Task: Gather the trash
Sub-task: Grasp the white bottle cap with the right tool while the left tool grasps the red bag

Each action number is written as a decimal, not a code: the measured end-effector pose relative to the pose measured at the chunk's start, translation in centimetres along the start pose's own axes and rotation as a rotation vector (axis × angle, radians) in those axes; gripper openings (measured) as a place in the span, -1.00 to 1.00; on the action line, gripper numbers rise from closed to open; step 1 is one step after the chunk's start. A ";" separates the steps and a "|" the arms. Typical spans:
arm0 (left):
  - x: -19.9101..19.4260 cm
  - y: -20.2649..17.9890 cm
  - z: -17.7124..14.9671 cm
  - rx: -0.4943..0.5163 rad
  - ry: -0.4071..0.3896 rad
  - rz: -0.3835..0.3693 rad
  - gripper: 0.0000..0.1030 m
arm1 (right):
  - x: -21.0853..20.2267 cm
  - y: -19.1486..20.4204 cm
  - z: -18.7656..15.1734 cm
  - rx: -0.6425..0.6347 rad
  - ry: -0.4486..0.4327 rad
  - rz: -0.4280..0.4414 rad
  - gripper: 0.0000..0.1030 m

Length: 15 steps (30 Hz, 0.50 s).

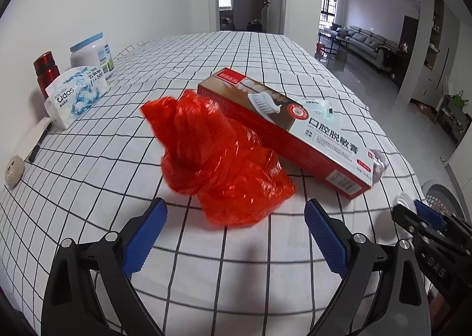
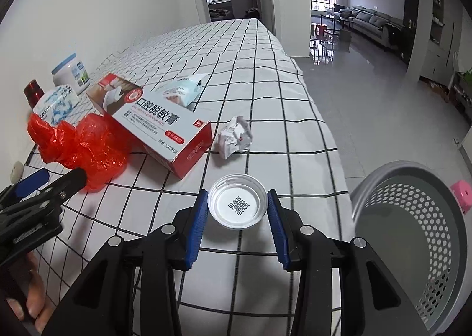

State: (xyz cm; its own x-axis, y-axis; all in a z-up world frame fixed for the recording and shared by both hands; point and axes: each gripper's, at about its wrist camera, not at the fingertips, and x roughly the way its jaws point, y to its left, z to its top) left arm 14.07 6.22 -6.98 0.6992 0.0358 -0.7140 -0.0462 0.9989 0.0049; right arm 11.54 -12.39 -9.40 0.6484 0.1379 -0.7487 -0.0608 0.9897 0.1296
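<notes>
Lid [image 2: 237, 205] in white plastic is sitting pinched between the pads of our right gripper [image 2: 237, 212], and we are holding it just left of the grey basket [image 2: 413, 235] (our left gripper [image 1: 236, 227], jaws wide, is waiting empty farther left).

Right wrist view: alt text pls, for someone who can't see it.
The right gripper pinches a white plastic lid with a QR code, above a checked tablecloth. A grey perforated bin stands right; a red plastic bag, toothpaste box and crumpled paper lie beyond.
</notes>
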 end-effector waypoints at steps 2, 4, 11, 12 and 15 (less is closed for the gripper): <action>0.6 -0.1 0.4 -0.010 0.005 0.009 0.79 | -0.3 -0.2 0.0 0.004 -0.003 0.006 -0.24; 1.1 0.0 0.7 -0.020 0.004 0.022 0.79 | -0.4 -0.2 0.0 0.006 -0.006 0.011 -0.24; 2.7 -0.2 1.0 -0.015 0.007 0.072 0.51 | -0.6 -0.5 0.0 0.011 -0.004 0.027 -0.24; 2.8 -0.3 0.9 -0.011 0.012 0.072 0.27 | -0.6 -0.5 -0.1 0.012 -0.003 0.028 -0.24; 3.1 -0.2 0.8 -0.010 0.031 0.057 0.07 | -0.6 -0.6 -0.2 0.016 -0.001 0.029 -0.24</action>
State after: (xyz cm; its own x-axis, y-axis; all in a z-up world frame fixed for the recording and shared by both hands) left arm 16.79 6.18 -8.67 0.6731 0.0921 -0.7338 -0.0928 0.9949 0.0397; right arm 11.04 -13.10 -9.18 0.6470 0.1665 -0.7441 -0.0672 0.9845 0.1619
